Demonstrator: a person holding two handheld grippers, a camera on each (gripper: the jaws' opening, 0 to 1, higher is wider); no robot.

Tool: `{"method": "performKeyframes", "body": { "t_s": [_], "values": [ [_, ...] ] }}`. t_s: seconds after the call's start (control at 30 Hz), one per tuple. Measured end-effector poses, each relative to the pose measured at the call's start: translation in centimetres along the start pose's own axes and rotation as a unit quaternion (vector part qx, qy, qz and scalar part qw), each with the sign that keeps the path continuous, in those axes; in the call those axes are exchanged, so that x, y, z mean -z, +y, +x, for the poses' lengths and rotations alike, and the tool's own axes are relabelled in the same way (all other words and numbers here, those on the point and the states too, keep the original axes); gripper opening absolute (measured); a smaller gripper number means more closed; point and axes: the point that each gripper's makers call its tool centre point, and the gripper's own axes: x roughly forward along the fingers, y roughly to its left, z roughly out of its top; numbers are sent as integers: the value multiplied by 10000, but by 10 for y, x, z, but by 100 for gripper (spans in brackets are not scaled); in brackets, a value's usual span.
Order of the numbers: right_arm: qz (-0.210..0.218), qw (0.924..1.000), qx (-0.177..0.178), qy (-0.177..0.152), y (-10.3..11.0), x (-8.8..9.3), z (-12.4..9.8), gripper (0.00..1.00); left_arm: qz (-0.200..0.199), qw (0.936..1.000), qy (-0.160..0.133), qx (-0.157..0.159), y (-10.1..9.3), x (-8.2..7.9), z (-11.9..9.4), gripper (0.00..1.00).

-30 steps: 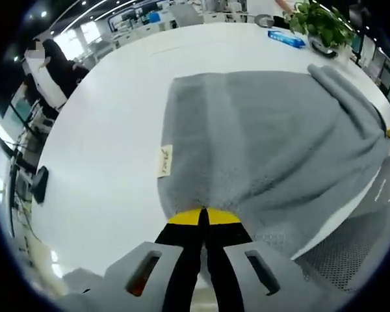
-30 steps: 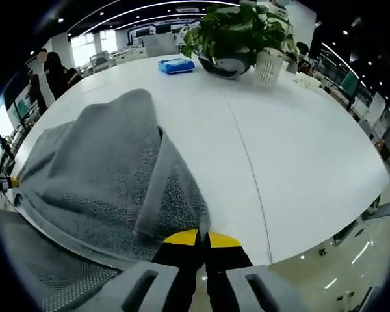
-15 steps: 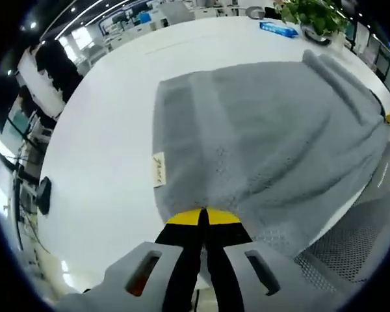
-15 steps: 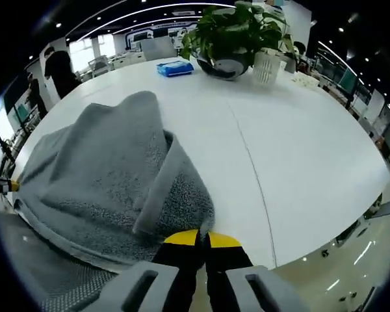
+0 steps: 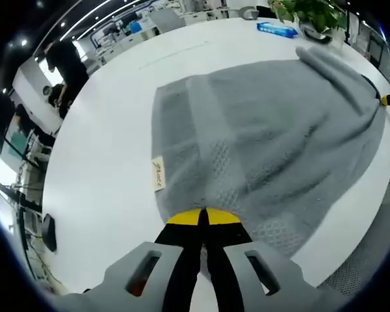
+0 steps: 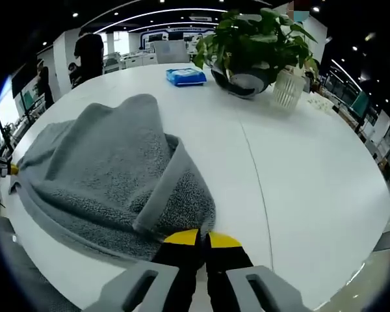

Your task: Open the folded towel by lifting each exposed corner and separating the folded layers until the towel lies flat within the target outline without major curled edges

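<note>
White table (image 5: 104,130) under grey towel (image 5: 260,136); open-plan office beyond.

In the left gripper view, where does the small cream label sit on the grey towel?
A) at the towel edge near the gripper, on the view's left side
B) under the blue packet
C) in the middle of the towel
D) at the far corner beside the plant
A: the cream label lies on the edge of the grey towel, on the view's left side, just beyond the left gripper, which is shut on the towel.
</note>
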Motion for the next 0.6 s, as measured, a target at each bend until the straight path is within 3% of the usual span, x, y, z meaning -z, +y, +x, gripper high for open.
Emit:
{"method": "performKeyframes", "body": {
  "t_s": [0.13,0.23,0.33,0.6],
  "values": [
    [119,9998,7,-153,-4,-16,12,0,121,9997,-172,-100,2,-15,10,0],
    [214,9996,-15,-171,-6,-19,15,0,163,9997,-167,-103,2,-16,10,0],
    [375,9987,-89,-327,-5,-15,10,0,179,9991,-351,-132,2,-13,8,0],
    [438,9988,-135,-155,2,15,-14,0,-59,9990,-447,-63,-2,12,-9,0]
  ]
}}
